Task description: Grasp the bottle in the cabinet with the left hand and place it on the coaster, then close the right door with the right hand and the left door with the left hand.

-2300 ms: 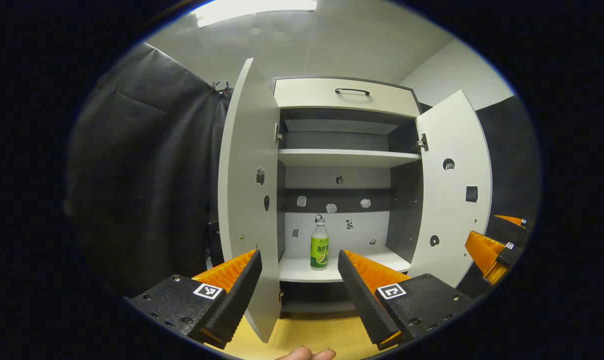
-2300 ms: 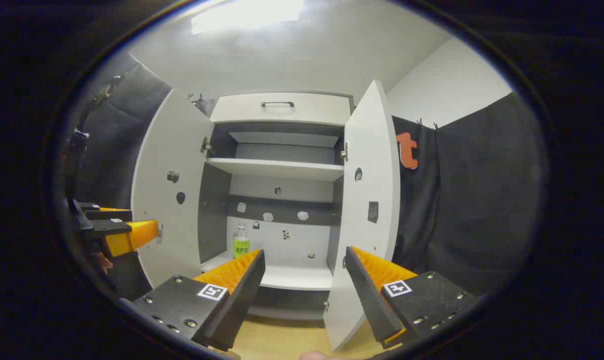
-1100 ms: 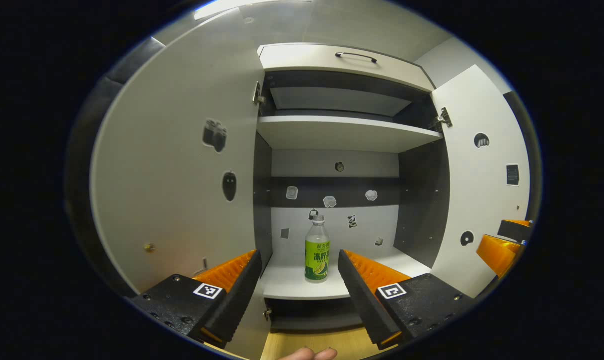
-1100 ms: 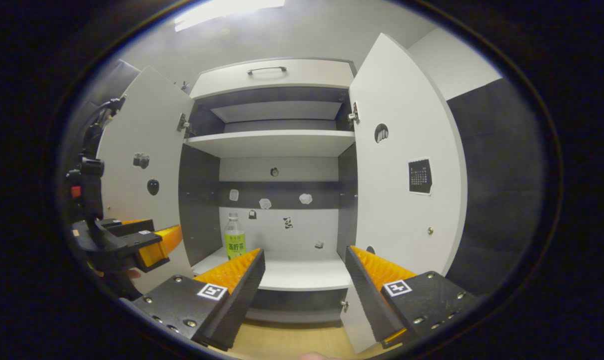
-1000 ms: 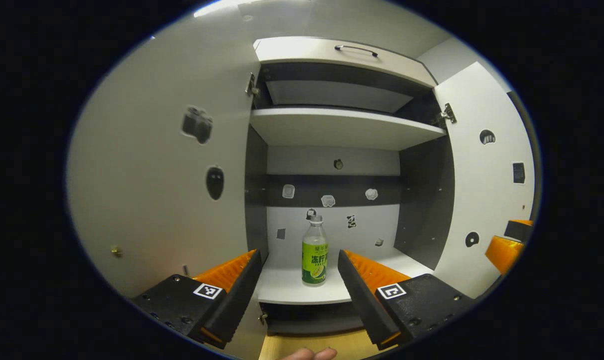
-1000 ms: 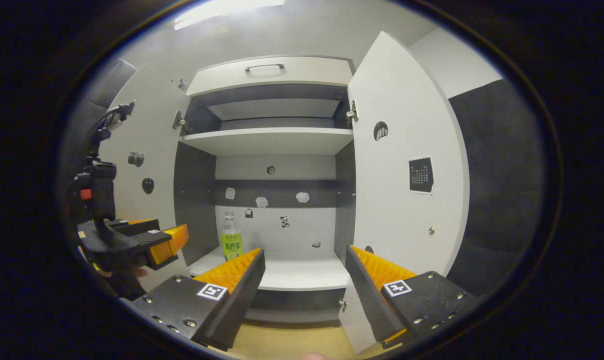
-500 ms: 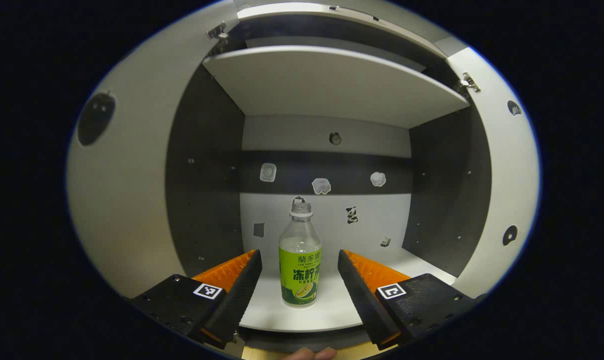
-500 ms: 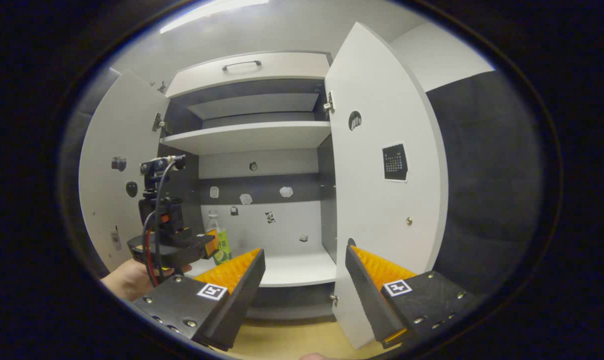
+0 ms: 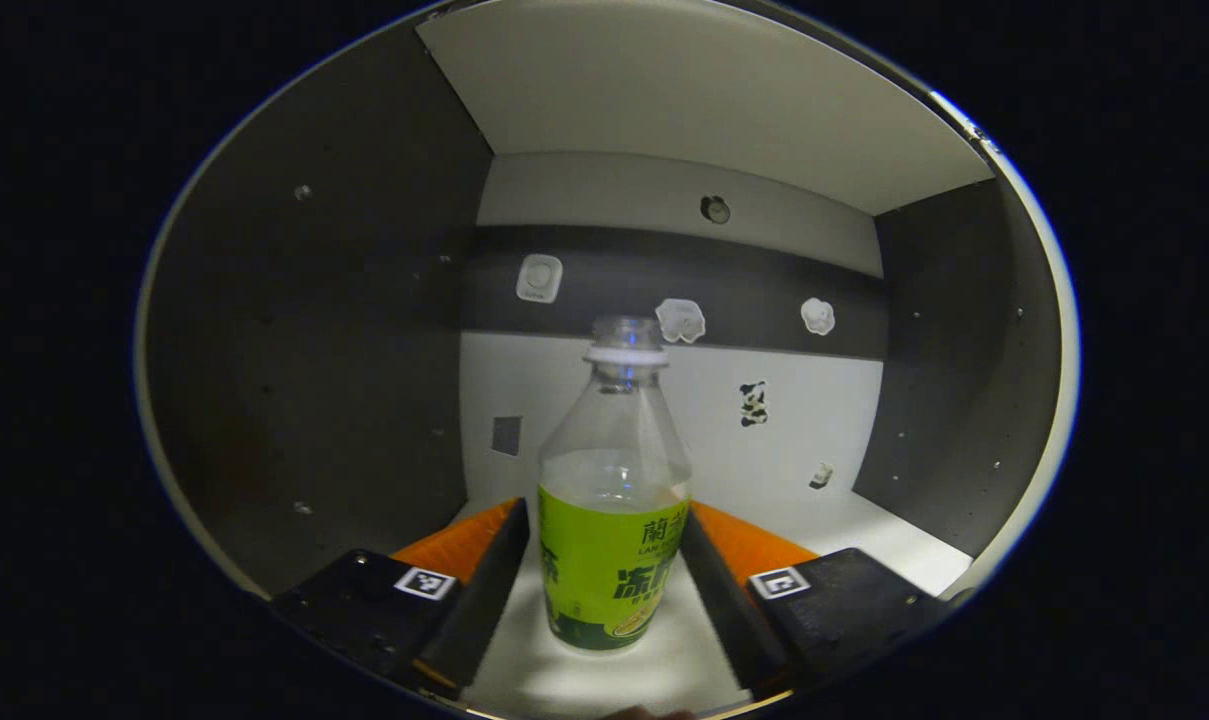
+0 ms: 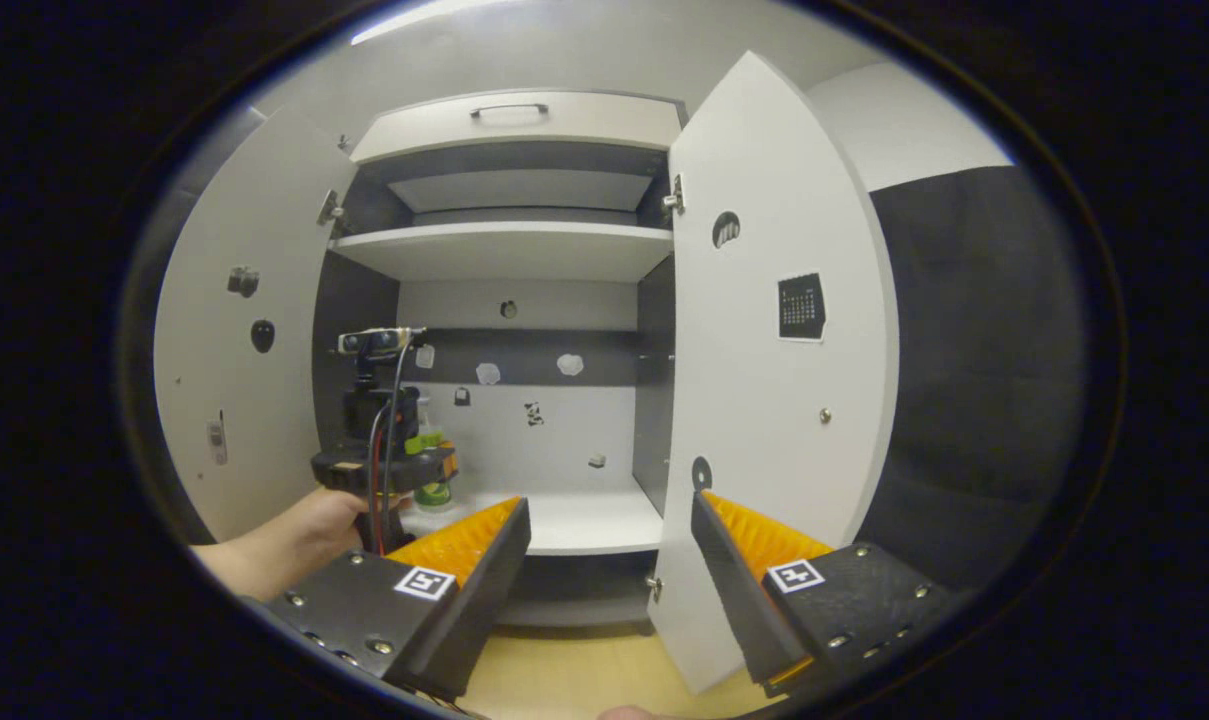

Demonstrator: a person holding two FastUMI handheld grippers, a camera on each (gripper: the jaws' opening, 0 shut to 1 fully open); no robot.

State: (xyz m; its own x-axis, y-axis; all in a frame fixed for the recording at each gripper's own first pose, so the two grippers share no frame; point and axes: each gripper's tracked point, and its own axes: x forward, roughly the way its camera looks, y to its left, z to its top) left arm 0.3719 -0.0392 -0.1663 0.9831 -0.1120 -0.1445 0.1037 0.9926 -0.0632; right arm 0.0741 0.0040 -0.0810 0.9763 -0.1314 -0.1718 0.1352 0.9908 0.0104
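Left gripper inside the lower compartment of the cabinet, its jaws spread and standing one on each side of the bottle, which rests upright on the lower shelf with its labelled lower body between them. Whether either finger already touches the label cannot be told; the gap on the near-left side reads as open, so the bottle is judged bracketed but not yet gripped. Chief risk at this stage: the bottle looks light, being only partly filled, and open at the neck, so a finger that meets it first on one side could push it over or skid it toward the back wall and spill it; a squeeze on the thin plastic may also dent it. A further risk on withdrawal is clipping the left door or the shelf above. In the right gripper view, the hand holding the left gripper reaches level into the cabinet from the left, the forearm roughly horizontal. The right gripper is held back outside the cabinet, jaws apart and empty, pointed at the lower edge of the open right door, which it must later close. No coaster is identifiable.
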